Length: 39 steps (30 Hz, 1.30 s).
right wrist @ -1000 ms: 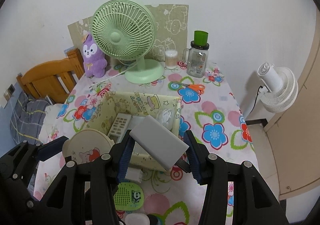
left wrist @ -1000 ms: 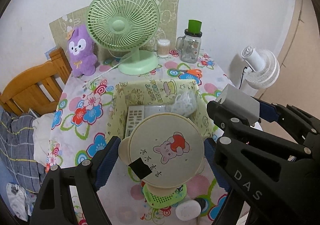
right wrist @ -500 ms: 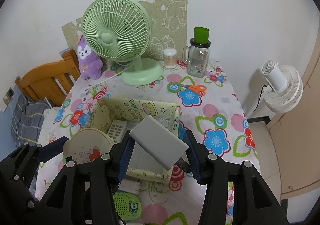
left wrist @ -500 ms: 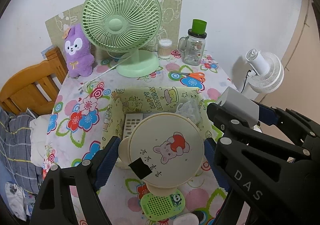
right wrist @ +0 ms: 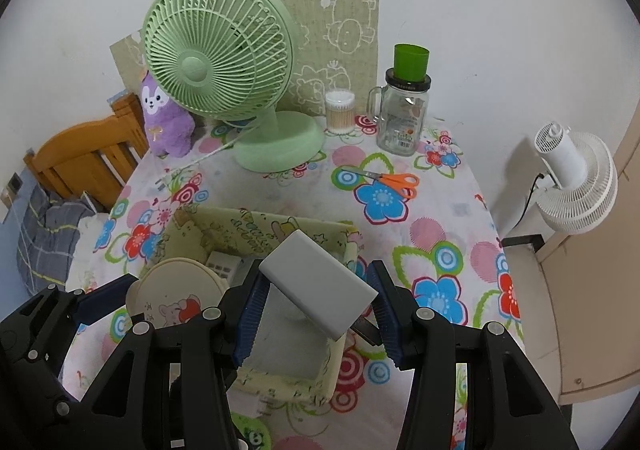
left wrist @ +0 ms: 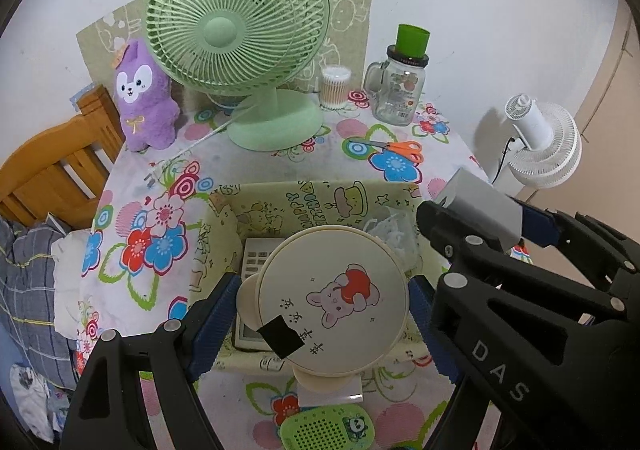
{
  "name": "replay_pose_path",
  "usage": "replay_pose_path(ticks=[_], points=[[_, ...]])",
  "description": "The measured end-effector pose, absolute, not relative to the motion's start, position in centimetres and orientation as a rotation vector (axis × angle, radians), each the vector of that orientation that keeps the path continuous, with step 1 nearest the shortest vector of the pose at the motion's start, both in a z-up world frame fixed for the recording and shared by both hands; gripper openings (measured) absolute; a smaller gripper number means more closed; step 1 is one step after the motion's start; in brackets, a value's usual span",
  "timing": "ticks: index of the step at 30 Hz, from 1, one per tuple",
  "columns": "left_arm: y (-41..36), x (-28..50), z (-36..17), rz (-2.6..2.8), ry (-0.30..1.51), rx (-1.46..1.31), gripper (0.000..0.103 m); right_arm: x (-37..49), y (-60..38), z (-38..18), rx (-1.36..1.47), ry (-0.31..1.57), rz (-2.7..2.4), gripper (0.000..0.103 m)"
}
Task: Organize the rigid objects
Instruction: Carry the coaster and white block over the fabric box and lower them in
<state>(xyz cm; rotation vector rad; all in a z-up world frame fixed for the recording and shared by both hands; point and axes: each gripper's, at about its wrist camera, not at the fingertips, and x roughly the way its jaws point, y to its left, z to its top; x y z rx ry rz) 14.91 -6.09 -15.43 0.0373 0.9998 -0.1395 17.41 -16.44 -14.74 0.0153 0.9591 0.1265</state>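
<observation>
My left gripper [left wrist: 322, 314] is shut on a round cream mirror with a cartoon rabbit [left wrist: 334, 300], held over the near part of a yellow-green fabric basket [left wrist: 296, 203]. My right gripper [right wrist: 316, 304] is shut on a grey rectangular box [right wrist: 318, 284], held tilted over the same basket [right wrist: 256, 230]. A white remote [left wrist: 254, 264] and a clear plastic bag [left wrist: 390, 228] lie inside the basket. The right gripper and its grey box [left wrist: 480, 209] show at the right in the left wrist view. The mirror [right wrist: 176, 294] shows at lower left in the right wrist view.
A green desk fan [left wrist: 240, 37], purple plush [left wrist: 144, 97], cotton swab jar [left wrist: 335, 87], glass mug with green cup [left wrist: 400, 85] and orange scissors [left wrist: 400, 149] stand further back on the floral table. A green perforated case [left wrist: 326, 430] lies near me. A white floor fan [right wrist: 572, 177] stands right.
Both grippers have moved forward over the table with their objects; the basket now lies under them, and the near-edge items have slid down out of view.
</observation>
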Motion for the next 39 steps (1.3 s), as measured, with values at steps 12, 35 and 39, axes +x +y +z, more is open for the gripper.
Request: replay_pose_path(ticks=[12, 35, 39], points=[[-6.4, 17.1, -17.6, -0.138, 1.048, 0.02, 0.086, 19.5, -16.2, -16.5, 0.006, 0.985, 0.155, 0.054], [-5.7, 18.4, -22.3, -0.132, 1.178, -0.057, 0.086, 20.2, -16.0, -19.3, 0.02, 1.026, 0.159, 0.054], [-5.4, 18.7, -22.6, -0.129, 1.2, -0.073, 0.089, 20.2, -15.5, -19.4, -0.017, 1.016, 0.16, 0.054]])
